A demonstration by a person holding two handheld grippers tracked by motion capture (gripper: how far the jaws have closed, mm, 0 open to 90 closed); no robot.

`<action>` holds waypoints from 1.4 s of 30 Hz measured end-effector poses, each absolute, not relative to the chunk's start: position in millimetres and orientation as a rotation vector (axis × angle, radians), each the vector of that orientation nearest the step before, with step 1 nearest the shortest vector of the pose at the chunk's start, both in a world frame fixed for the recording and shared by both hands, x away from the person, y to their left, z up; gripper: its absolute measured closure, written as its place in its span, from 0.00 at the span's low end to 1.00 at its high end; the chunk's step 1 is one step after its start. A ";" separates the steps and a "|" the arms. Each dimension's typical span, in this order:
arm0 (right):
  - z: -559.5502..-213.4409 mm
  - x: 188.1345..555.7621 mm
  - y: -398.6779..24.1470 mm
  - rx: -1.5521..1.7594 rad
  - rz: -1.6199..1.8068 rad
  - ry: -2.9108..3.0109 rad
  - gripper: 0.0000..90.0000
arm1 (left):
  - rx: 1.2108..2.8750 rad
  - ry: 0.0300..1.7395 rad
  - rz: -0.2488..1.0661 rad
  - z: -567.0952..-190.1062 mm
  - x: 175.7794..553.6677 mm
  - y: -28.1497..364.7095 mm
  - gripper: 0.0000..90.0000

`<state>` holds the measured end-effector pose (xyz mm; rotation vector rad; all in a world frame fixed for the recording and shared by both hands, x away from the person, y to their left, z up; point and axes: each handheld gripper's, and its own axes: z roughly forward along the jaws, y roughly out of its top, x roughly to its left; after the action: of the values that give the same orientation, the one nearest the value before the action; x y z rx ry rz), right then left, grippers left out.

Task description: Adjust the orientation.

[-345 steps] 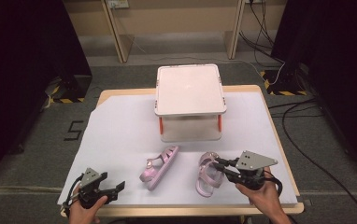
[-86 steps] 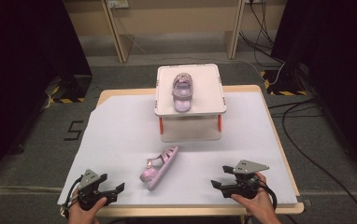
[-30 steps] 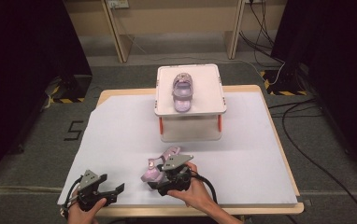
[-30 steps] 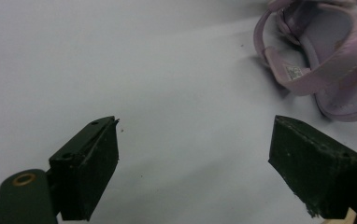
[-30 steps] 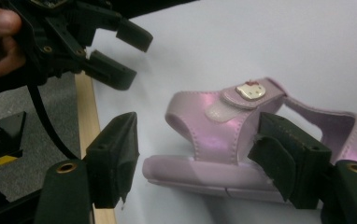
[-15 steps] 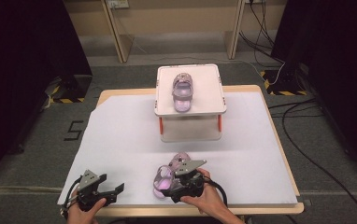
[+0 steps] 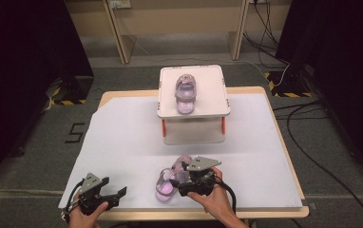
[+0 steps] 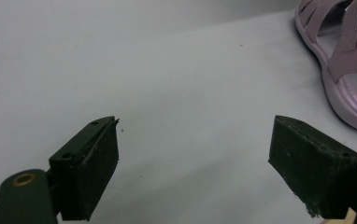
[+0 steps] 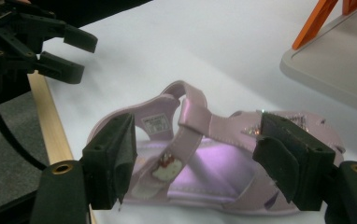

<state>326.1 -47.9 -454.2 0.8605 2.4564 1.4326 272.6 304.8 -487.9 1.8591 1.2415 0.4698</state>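
High view: the white box (image 7: pixel 193 107) stands at the far middle of the bench (image 7: pixel 122 137), and everything else is placed from it; one pink sandal (image 7: pixel 186 89) lies on the box lid; a second pink sandal (image 7: pixel 168 183) lies on the white sheet in front of the box, near the front edge of the bench; the right tongs (image 7: pixel 182 183) sit at that sandal, held by a hand (image 7: pixel 213 202) in front of the box; the left tongs (image 7: pixel 118 194) rest in front of the box and well to its left, apart from the sandal. Right gripper view: the jaws stand spread on either side of the sandal (image 9: pixel 214 158), not pressed against it; the box's orange leg (image 9: pixel 314 21) shows beyond. Left gripper view: the jaws are spread over bare sheet, holding nothing; the sandal (image 8: pixel 342 60) lies off to one side.
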 end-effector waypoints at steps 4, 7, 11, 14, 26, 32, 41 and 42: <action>-453.4 326.4 -37.4 0.838 1.377 2.444 0.32 | 1.853 1.244 0.470 -487.9 272.6 304.8 0.17; -454.5 326.5 -31.8 0.821 1.347 2.429 0.31 | 1.858 1.242 0.470 -488.1 272.8 305.1 0.17; -455.9 326.7 -29.2 0.817 1.328 2.435 0.30 | 1.858 1.242 0.468 -488.2 272.7 304.8 0.17; -457.5 326.8 -28.4 0.809 1.298 2.434 0.30 | 1.858 1.242 0.468 -488.1 272.8 304.8 0.17; -461.1 326.6 -30.6 0.789 1.240 2.455 0.29 | 1.859 1.242 0.467 -488.3 272.7 304.9 0.17; -460.6 326.3 -33.8 0.783 1.226 2.469 0.29 | 1.859 1.242 0.468 -488.2 272.7 305.1 0.17; -458.0 324.8 -46.5 0.775 1.178 2.481 0.32 | 1.856 1.243 0.467 -488.0 272.5 305.2 0.17; -457.6 325.4 -48.8 0.768 1.166 2.480 0.33 | 1.855 1.243 0.466 -488.0 272.5 305.2 0.17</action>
<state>325.4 -48.8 -457.6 0.7680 2.4803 1.1661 272.5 305.2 -488.0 1.8554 1.2433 0.4665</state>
